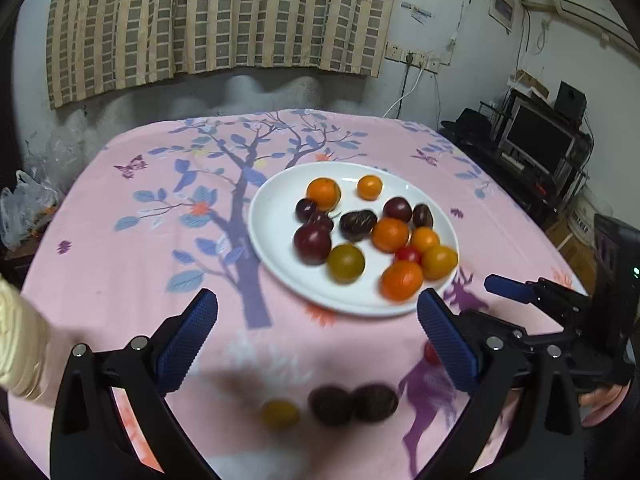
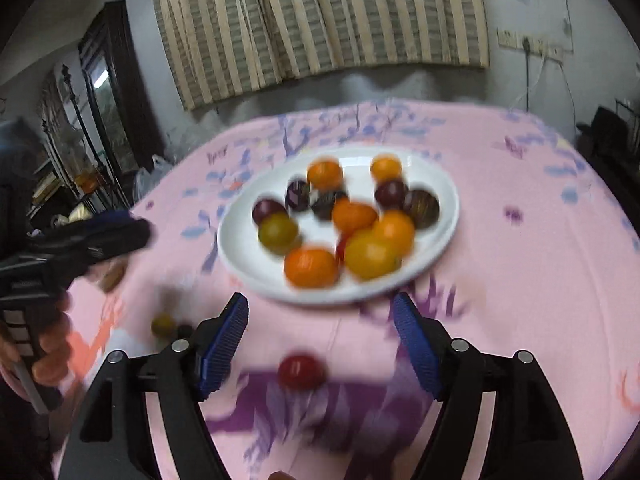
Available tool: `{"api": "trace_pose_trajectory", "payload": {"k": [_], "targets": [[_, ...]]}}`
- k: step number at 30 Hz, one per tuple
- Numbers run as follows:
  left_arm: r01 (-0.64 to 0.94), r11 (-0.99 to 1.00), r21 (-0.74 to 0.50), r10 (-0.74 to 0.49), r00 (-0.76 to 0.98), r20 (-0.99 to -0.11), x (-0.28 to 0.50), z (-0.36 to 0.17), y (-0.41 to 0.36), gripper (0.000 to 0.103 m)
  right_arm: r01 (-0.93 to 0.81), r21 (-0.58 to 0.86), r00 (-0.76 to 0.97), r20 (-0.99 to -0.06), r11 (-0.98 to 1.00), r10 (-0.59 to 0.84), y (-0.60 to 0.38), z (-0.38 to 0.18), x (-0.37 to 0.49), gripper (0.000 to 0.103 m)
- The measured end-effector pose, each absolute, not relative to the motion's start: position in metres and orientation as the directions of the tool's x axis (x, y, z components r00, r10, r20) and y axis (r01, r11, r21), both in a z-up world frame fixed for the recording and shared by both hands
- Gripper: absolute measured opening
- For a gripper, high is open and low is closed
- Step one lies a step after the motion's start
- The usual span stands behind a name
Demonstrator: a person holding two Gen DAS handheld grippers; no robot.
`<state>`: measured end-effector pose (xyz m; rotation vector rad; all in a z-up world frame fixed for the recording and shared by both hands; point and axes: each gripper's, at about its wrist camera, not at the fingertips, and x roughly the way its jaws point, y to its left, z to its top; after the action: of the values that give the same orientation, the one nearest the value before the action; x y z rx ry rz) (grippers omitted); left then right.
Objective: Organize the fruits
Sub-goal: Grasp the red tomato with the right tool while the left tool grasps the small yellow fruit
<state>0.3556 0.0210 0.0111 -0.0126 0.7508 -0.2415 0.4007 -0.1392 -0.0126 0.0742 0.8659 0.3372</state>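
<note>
We see a desk [image 1: 120, 248] covered by a pink cloth printed with a blue-leaved tree, butterflies and purple deer. Toward its far middle sits a white plate [image 1: 276, 216] holding a loose pile of small round fruits: orange ones [image 1: 324, 192], dark purple plums [image 1: 312, 244], a yellow-green fruit [image 1: 346, 263] and a small red one [image 1: 408, 255].

Our left gripper [image 1: 318, 326] hangs above the near part of the desk with its blue-padded jaws spread wide and nothing between them. Below it, lying on the cloth and blurred, are a small yellow fruit [image 1: 280, 413] and two dark fruits [image 1: 352, 403] side by side, touching.

Our right gripper [image 2: 320, 340] is also spread wide and holds nothing. A red fruit [image 2: 301, 372] lies on the cloth between its jaws, near the plate's front edge but apart from it. In the right wrist view the left gripper appears at the far left, in motion blur.

A striped curtain [image 1: 216, 16] hangs on the wall behind the desk.
</note>
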Motion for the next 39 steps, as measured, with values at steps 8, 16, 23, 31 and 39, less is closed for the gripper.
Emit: {"api": "trace_pose_trajectory", "payload": {"k": [8,16,23,31,39], "targets": [[0.185,0.977,-0.105,-0.204,0.674,-0.710,0.306,-0.021,0.056,0.098,-0.303,0.063,0.594,-0.768,0.951,0.240,-0.115,-0.027,0.382,0.060],[0.141,0.978,-0.157,-0.211,0.635,-0.743,0.303,-0.045,0.077,0.098,-0.310,0.083,0.544,-0.801,0.947,0.249,-0.114,-0.046,0.390,0.037],[0.185,0.973,-0.136,-0.221,0.596,-0.772,0.309,-0.061,0.065,0.065,-0.271,0.147,0.560,-0.780,0.951,0.280,-0.126,-0.043,0.390,0.029],[0.210,0.968,-0.137,-0.238,0.597,-0.766,0.319,-0.069,0.055,0.052,-0.251,0.166,0.554,-0.783,0.954,0.282,-0.130,-0.045,0.393,0.029],[0.222,0.969,-0.104,-0.218,0.584,-0.782,0.330,-0.077,0.045,0.035,-0.255,0.174,0.542,-0.789,0.951,0.289,-0.131,-0.048,0.396,0.029]]}}
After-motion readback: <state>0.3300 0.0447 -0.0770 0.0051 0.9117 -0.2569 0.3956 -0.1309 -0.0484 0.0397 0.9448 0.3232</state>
